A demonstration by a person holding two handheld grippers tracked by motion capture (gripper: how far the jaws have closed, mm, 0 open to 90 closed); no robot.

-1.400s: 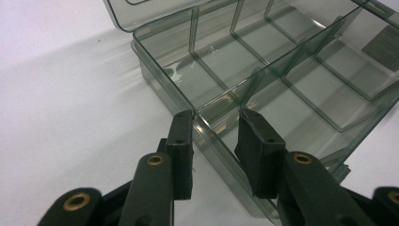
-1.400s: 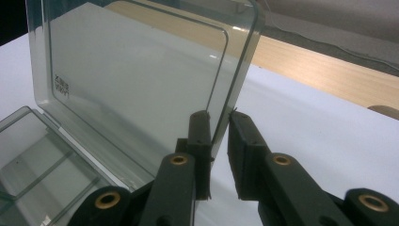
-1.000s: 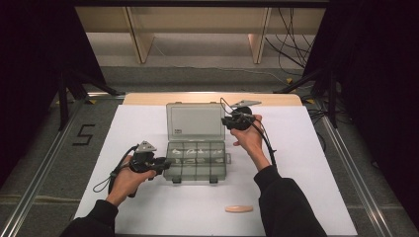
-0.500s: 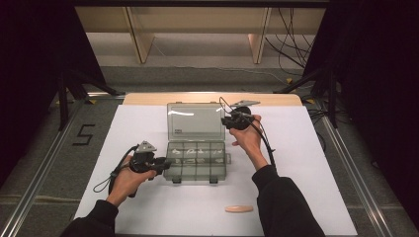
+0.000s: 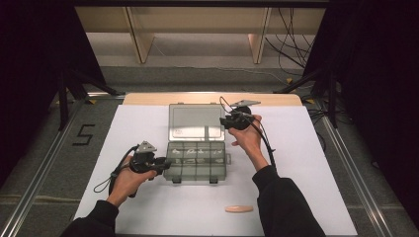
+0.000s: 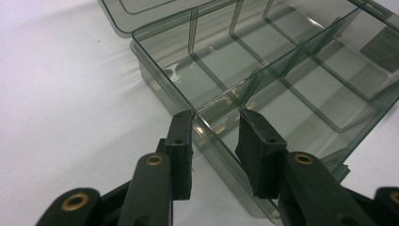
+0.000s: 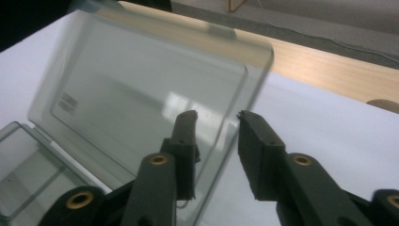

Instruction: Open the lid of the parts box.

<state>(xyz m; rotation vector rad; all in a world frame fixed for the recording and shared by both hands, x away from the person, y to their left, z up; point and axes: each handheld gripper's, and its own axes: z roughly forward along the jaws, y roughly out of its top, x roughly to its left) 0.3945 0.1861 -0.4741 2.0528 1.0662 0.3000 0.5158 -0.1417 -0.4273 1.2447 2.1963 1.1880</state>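
Observation:
A smoky clear compartment box (image 5: 196,178) lies mid-table with its lid (image 5: 195,121) raised at the far side. My left gripper (image 5: 165,165) is at the box's left end. In the left gripper view it (image 6: 216,115) is open by a narrow gap, and the box's side wall (image 6: 207,125) runs between the jaws. My right gripper (image 5: 223,122) is at the lid's right edge. In the right gripper view it (image 7: 217,115) is also narrowly open, its jaws astride the edge of the lid (image 7: 141,89), which looks slightly blurred.
A small beige oblong piece (image 5: 239,209) lies on the white table cover (image 5: 306,168), near the front and right of the box. A wooden strip (image 5: 148,98) runs along the table's far edge. Metal rails (image 5: 346,163) flank the table on both sides.

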